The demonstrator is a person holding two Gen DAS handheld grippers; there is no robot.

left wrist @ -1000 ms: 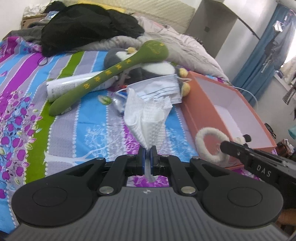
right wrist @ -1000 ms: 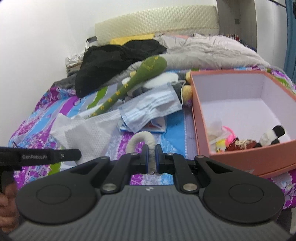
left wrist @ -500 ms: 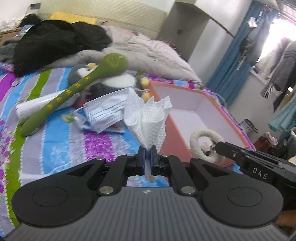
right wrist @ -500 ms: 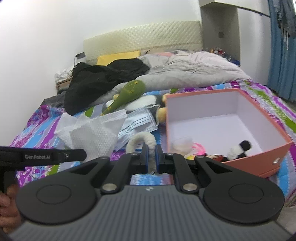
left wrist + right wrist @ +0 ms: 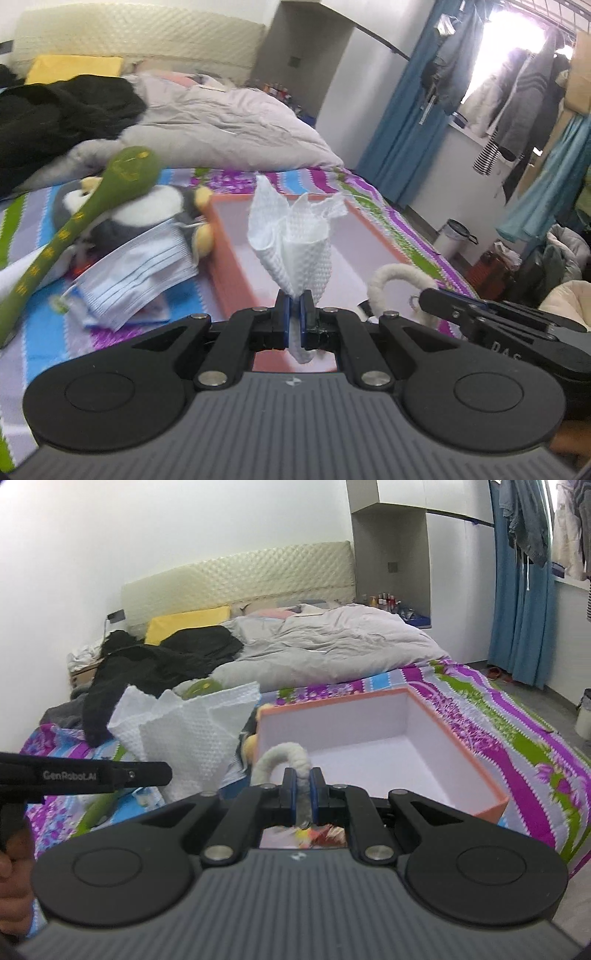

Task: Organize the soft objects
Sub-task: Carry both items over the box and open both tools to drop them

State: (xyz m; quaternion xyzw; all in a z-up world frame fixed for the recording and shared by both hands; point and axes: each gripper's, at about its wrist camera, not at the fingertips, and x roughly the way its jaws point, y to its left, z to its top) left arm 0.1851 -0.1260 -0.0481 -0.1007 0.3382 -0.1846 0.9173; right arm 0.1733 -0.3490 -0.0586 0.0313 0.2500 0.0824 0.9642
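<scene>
Risks at the carry stage. We hold 2 soft items over the bed. The left tongs (image 5: 292, 295) are fully closed on the lower tip of a white embossed paper towel (image 5: 295, 240), which fans upward in front of the open orange cardboard box with white lining (image 5: 491, 794). The right tongs (image 5: 302, 777) are nearly closed on a cream fleecy loop (image 5: 284, 755), which arches above the box's near corner.

Hazard 1: we pinch the towel only at its tip, so it may tear or slip out and land on the striped floral bedsheet (image 5: 517, 716) short of the box. Hazard 2: the 2 tools sit close together, and we could knock one against the other or snag the towel on the loop at release. Hazard 3: the light towel may drape over the box rim rather than drop inside. The green plush snake (image 5: 92, 210), the grey-and-white plush penguin (image 5: 147, 206) and the pale blue face masks (image 5: 136, 273) lie outside, beside the box.
</scene>
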